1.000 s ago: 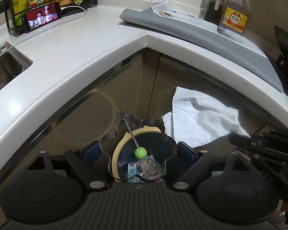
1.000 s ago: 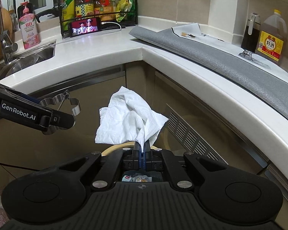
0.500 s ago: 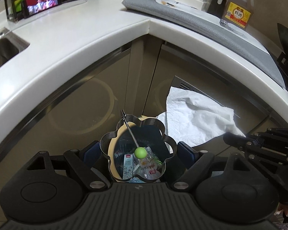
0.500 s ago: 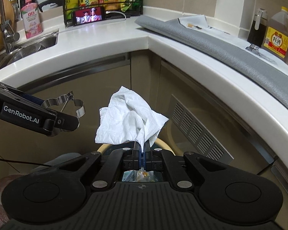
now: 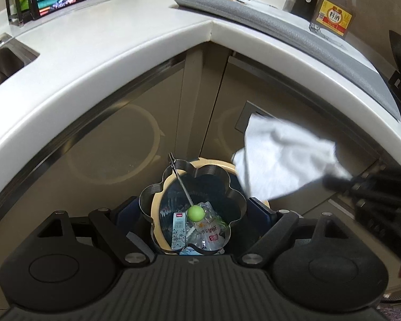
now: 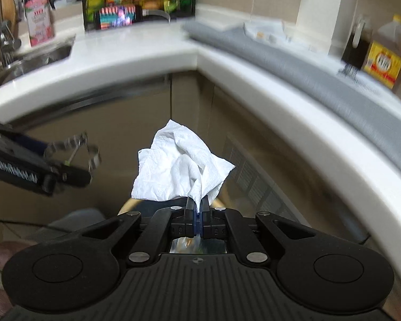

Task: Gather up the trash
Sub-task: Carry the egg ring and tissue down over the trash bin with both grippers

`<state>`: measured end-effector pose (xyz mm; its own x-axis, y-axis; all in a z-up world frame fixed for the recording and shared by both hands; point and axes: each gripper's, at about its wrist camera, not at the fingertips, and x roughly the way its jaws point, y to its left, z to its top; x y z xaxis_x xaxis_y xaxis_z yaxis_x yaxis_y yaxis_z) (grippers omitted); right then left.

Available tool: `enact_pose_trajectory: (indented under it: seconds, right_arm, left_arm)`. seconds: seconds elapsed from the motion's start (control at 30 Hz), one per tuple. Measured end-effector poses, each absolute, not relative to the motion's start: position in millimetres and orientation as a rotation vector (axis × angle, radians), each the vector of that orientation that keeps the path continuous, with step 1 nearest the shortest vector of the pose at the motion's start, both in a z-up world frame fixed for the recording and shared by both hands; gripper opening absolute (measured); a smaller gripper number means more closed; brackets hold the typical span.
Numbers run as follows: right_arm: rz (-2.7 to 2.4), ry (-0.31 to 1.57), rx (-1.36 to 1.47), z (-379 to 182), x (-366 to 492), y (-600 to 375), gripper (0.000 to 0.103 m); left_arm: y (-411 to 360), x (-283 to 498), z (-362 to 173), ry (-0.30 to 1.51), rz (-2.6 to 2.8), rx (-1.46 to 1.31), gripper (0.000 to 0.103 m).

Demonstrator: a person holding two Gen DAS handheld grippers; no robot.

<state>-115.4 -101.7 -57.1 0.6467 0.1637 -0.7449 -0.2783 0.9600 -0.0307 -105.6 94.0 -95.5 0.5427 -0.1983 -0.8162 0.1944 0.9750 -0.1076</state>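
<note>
Crumpled white paper towel [image 6: 183, 164] hangs pinched by one corner between the fully closed jaws of the right hand-held gripper [image 6: 198, 210], held in the air in front of the cabinet doors, just above and to the right of the bin's rim in the left wrist view. Most of the right hand-held gripper's body is cut off at that view's right edge, and the right wrist view is blurred, so labels on the bottles [image 6: 384, 53] along the worktop [image 5: 115, 50] cannot be read. The left hand-held gripper [image 5: 192, 206] stands wide, its pads pressing the sides of a flower-shaped metal ring [image 5: 157, 190] with a wire handle tipped by a green ball [image 5: 195, 213]. Through the ring shows the tan-rimmed trash bin [image 5: 214, 164], holding crinkled plastic wrappers [image 5: 209, 231] and a small printed packet; its lower part is hidden behind the gripper.
</note>
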Motion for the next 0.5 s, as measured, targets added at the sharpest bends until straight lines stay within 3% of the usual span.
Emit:
enact_pose_trajectory:
  seconds: [0.5]
  right_arm:
    - [0.252,0.929,-0.152,-93.2,-104.5,-93.9,0.002]
  left_arm:
    - [93.7,-89.6,-116.1,1.045,-0.241,-0.033,0.089]
